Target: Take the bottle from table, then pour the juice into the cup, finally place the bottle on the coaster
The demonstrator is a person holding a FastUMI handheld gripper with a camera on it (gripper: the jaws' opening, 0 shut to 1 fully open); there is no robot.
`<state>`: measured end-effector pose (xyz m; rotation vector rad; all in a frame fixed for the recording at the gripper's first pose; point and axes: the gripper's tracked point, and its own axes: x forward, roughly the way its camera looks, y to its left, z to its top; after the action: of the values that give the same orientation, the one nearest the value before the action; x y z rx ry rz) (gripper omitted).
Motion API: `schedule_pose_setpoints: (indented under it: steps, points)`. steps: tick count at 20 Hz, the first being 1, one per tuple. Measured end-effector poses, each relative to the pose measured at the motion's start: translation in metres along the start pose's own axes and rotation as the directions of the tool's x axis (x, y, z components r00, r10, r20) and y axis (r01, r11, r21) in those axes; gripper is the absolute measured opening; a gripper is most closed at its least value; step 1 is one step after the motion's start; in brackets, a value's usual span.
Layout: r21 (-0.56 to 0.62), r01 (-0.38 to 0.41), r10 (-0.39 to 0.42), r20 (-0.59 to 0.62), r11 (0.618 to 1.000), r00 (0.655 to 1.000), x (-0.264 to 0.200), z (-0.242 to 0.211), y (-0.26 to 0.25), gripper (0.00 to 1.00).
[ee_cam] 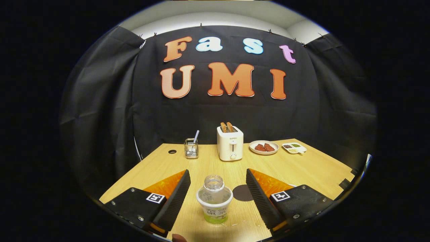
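Gripper view has the gripper [218, 188] with jaws spread wide, gripping nothing, the uncapped bottle [214, 199] standing on the tabletop [302, 161] between them, dark coaster [242, 193] just beside it.

Count on the light wooden worktop [295, 168], referenced to the one white toaster [230, 144]:
- 2 toast slices [226, 127] in its slots
- 1 wire cutlery holder [191, 148] left of it
- 1 round plate [264, 147] and 1 divided white dish [294, 148] right of it
- 1 clear plastic bottle [214, 199] and 1 dark round coaster [242, 193] in front, with the tongs [218, 178] open around the bottle
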<state>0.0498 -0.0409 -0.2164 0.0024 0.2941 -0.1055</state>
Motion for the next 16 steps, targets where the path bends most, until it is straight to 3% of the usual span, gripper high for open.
schedule_pose_setpoints:
  steps: [16]
  points:
    - [0.004,-0.006,0.006,-0.116,1.000,0.993,0.013,-0.072,0.003,0.99]
